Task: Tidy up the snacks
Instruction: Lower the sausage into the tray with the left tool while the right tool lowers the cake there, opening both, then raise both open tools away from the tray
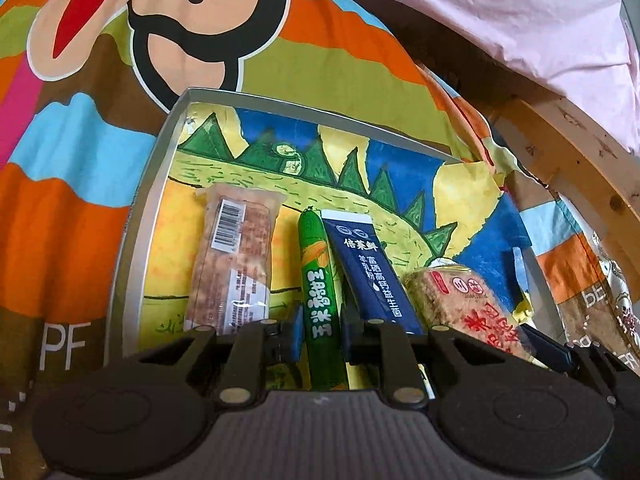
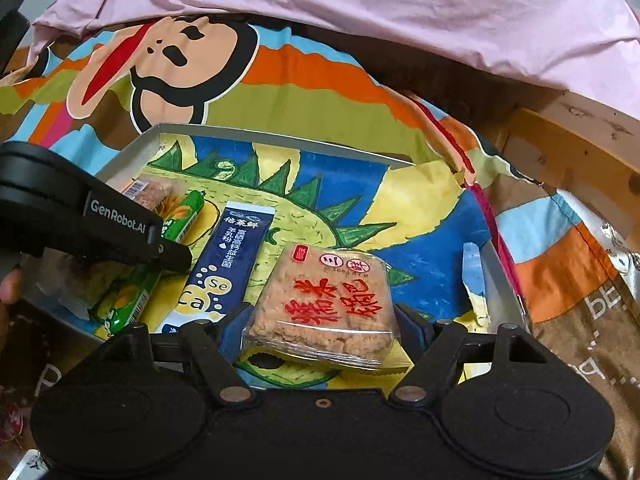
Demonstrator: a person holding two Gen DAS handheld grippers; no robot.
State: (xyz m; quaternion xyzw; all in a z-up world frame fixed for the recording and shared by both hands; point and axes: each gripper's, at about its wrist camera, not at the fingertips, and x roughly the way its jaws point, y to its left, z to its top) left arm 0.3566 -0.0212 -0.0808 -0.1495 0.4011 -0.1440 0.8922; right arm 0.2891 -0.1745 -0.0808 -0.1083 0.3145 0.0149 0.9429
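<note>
A shallow tray with a dinosaur drawing holds the snacks. In the left wrist view my left gripper is shut on a green corn sausage, between a clear-wrapped cake bar and a navy milk-powder sachet. In the right wrist view my right gripper stands astride a square rice-cracker pack with red characters, its jaws wide and a gap on each side. The left gripper's arm crosses the sausage beside the sachet. The tray rim shows behind.
The tray lies on a bright cartoon-monkey cloth. A pink sheet and a wooden bed frame lie beyond. A silvery snack bag sits off the tray's right edge.
</note>
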